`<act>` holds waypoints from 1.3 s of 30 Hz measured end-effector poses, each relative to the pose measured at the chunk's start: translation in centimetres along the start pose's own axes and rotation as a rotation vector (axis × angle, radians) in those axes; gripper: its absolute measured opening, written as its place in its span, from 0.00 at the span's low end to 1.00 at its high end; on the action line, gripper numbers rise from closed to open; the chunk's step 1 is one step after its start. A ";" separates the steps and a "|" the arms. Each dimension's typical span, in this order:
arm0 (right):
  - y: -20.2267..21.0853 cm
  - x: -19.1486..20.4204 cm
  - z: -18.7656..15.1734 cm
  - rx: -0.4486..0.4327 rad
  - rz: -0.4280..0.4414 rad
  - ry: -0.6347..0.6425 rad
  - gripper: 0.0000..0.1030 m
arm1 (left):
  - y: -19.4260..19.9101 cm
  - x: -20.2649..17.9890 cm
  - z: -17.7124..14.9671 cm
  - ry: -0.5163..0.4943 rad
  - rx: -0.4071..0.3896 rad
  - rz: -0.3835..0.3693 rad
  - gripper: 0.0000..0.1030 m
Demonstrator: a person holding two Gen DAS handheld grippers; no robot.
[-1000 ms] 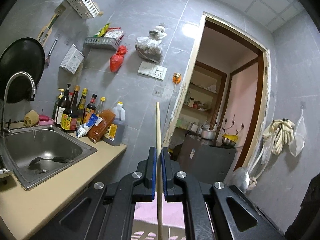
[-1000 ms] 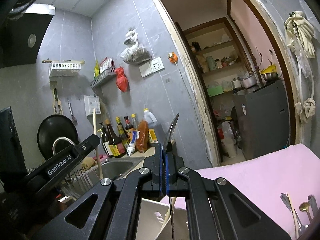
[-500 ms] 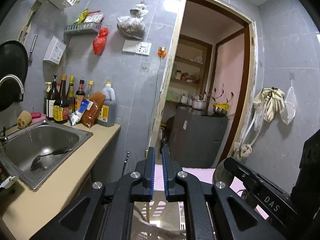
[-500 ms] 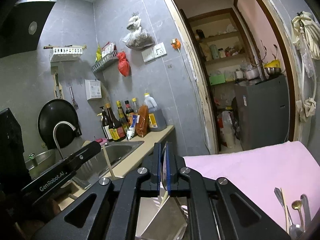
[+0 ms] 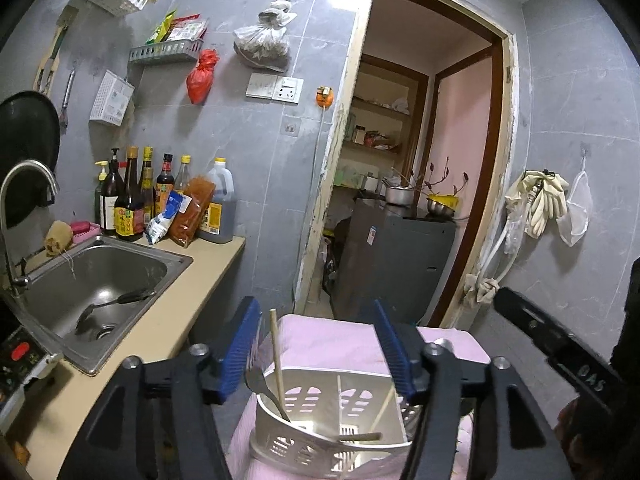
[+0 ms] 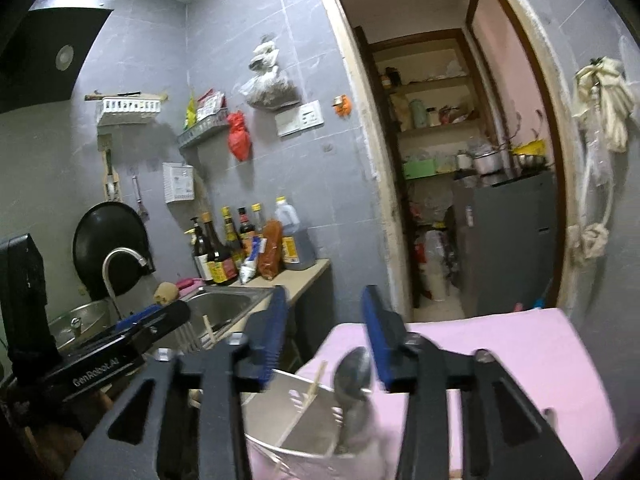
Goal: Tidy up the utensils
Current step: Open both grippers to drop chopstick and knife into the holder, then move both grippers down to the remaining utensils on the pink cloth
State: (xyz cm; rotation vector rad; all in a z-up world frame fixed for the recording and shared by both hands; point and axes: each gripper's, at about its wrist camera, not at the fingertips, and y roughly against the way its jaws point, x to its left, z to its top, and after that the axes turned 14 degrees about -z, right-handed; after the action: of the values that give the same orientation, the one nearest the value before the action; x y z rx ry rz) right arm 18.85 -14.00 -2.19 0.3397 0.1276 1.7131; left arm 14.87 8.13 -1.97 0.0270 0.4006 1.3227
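L gripper jaws spread wide, nothing between them. It hangs right over the white slotted holder, which sits on the pink cloth. In the holder: chopsticks leaning upright at left, a fork beside them, 2 more sticks to the right. R gripper also wide open & empty, above the same holder; a spoon stands in it w/ bowl up, blurred. Farther left: steel sink w/ a ladle lying in it. Sauce bottles at the far wall behind the sink.
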 end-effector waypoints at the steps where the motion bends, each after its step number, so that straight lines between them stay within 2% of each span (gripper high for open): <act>1: 0.6 -0.4 0.3 0.004 -0.018 0.006 0.49 | 0.2 -0.3 0.2 -0.002 0.006 0.001 0.68; 2: 0.9 -0.7 0.5 0.008 -0.031 0.009 0.52 | 0.4 -0.8 0.5 -0.005 0.015 0.001 0.77; 4: 2.3 -1.8 1.1 0.017 -0.066 0.013 0.66 | 0.6 -1.5 0.9 -0.006 0.035 -0.005 0.90; 5: 2.8 -2.2 1.3 0.018 -0.080 0.013 0.70 | 0.8 -2.0 1.0 -0.006 0.043 -0.009 0.93; 7: 4.1 -3.3 1.6 0.023 -0.117 0.017 0.87 | 1.2 -2.8 1.1 -0.008 0.047 -0.017 0.95; 9: 5.3 -4.3 1.8 0.028 -0.158 0.024 0.95 | 1.7 -3.8 1.2 -0.018 0.042 -0.024 0.98; 12: 7.5 -6.0 2.0 0.030 -0.237 0.036 0.97 | 2.6 -5.6 1.2 -0.044 0.026 -0.025 1.00; 18: 11.2 -9.1 2.6 0.037 -0.327 0.039 0.99 | 3.8 -8.9 1.5 -0.069 0.010 -0.049 1.00; 25: 13.6 -12.7 3.5 -0.006 -0.423 0.040 0.99 | 3.7 -12.8 0.6 -0.112 -0.008 -0.076 1.00; 29: 14.1 -14.9 4.0 -0.025 -0.454 0.027 0.99 | 3.2 -15.5 -0.3 -0.154 -0.016 -0.081 1.00; 39: 13.2 -19.8 3.9 -0.042 -0.462 0.019 0.99 | 0.8 -21.2 -1.9 -0.226 -0.004 -0.077 1.00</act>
State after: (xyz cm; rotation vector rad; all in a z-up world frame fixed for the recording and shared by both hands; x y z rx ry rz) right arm 10.19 -36.11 2.11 0.2400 0.1695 1.2604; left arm 9.57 -12.10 2.13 0.1545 0.2047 1.2296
